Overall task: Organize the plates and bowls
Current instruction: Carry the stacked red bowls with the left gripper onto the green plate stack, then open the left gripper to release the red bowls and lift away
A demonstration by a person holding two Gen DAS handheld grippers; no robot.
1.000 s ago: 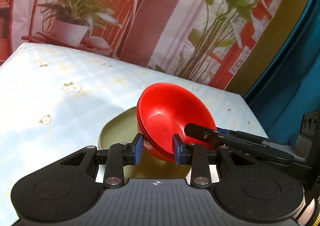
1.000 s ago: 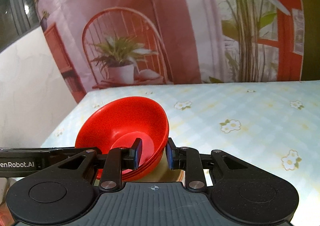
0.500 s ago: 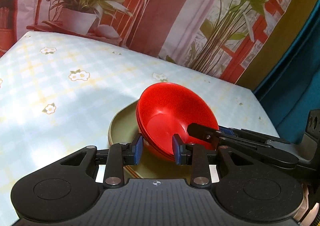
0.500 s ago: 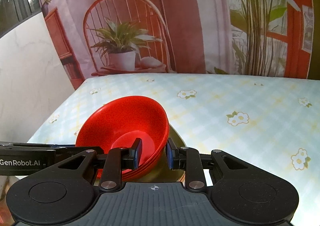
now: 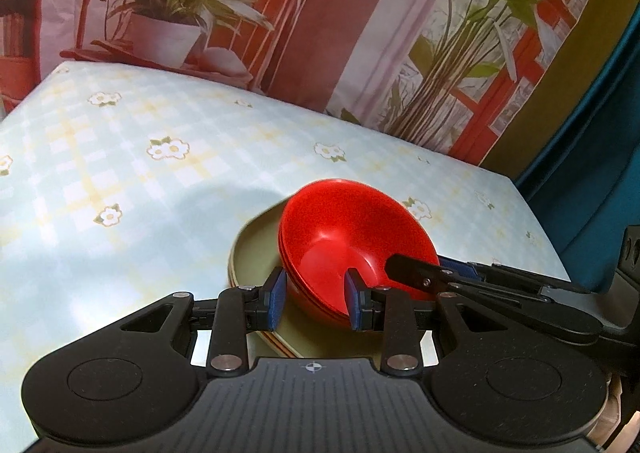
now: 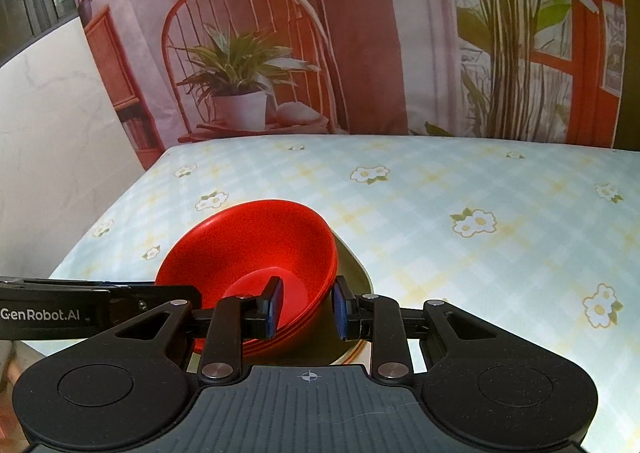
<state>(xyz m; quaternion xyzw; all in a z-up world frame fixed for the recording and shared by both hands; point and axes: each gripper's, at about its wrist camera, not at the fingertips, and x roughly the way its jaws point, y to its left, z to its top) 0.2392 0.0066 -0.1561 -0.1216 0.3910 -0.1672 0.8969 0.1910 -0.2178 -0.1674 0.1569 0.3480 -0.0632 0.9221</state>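
A stack of red bowls (image 5: 352,241) sits tilted on a stack of olive plates (image 5: 256,249) on the flowered tablecloth. My left gripper (image 5: 314,303) straddles the near rim of the bowls, one blue pad outside and one inside, shut on them. My right gripper (image 6: 304,307) straddles the opposite rim of the red bowls (image 6: 256,249) the same way, shut on them; the olive plates (image 6: 354,269) show beneath. The right gripper's fingers (image 5: 424,273) reach into the left wrist view, and the left gripper's finger (image 6: 92,307) shows in the right wrist view.
The table (image 5: 160,173) carries a light blue checked cloth with flowers. A printed backdrop of a chair and plants (image 6: 248,85) hangs behind it. A teal curtain (image 5: 592,173) stands at the right; a white wall (image 6: 52,125) at the left edge.
Both grippers with the bowls and plates have come down and back toward the table's near side; more tablecloth shows beyond. The grip on the bowls is unchanged.
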